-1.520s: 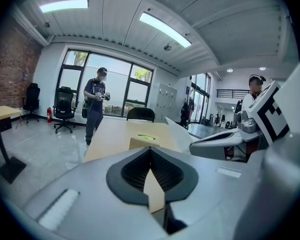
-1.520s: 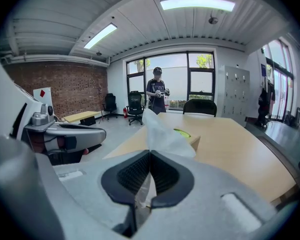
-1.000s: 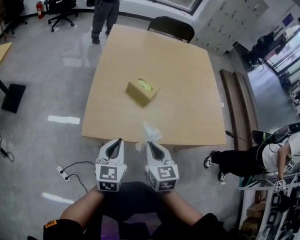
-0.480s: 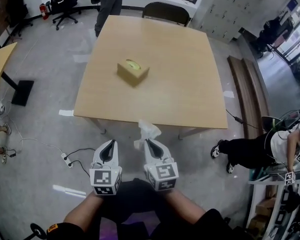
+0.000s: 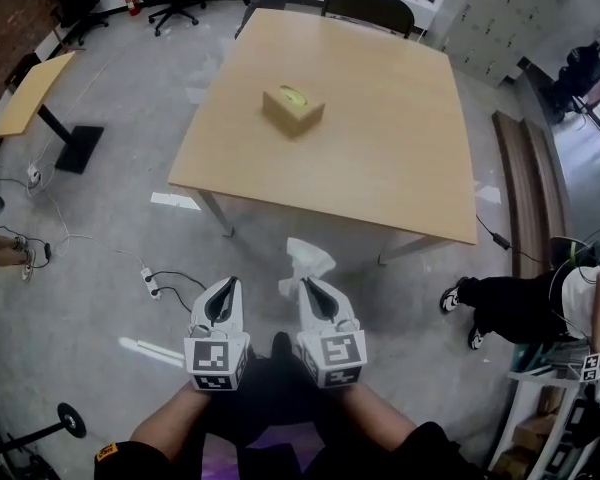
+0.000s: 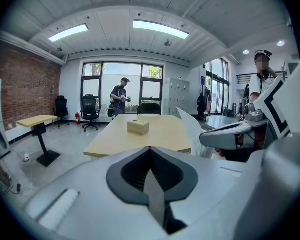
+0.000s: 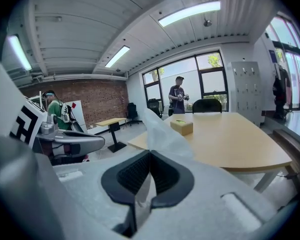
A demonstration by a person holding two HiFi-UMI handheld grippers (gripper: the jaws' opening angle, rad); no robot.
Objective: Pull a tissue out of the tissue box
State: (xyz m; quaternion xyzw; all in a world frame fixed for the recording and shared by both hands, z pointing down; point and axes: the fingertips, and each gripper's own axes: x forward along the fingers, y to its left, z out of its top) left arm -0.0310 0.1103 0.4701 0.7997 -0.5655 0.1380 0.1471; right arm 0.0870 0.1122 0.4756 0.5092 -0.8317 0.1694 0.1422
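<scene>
since the tissue (image 5: 306, 265) already hangs clear of the tissue box (image 5: 293, 109), we judge the pull itself done. doing the rest well means a firm clamp and slow moves, so the thin sheet neither slips nor tears.

from the head view, we see the right gripper (image 5: 310, 286) closed on the tissue's lower edge, the sheet standing crumpled above its tips. the left gripper (image 5: 230, 286) sits just beside it, jaws together on nothing. both are held off the near edge of the table (image 5: 380, 178), over grey floor. the box rests toward the table's far left part, well apart from the grippers. a dark chair (image 5: 370, 8) is tucked at the table's far side, a side desk (image 5: 35, 93) stands left of the table, and a bench (image 5: 525, 183) runs along its right. a power strip (image 5: 150, 286) lies near its front left leg, and a bent person (image 5: 510, 308) is off its near right corner.

from the left gripper view, the pads meet in one closed seam with nothing between them. past the table a standing person (image 6: 121, 96) is by the windows, and a brick wall (image 6: 25, 89) is to its left.

from the right gripper view, the tissue is pinched in the seam and rises in front of the table. grey lockers (image 7: 245, 91) stand beyond the table's far right.
</scene>
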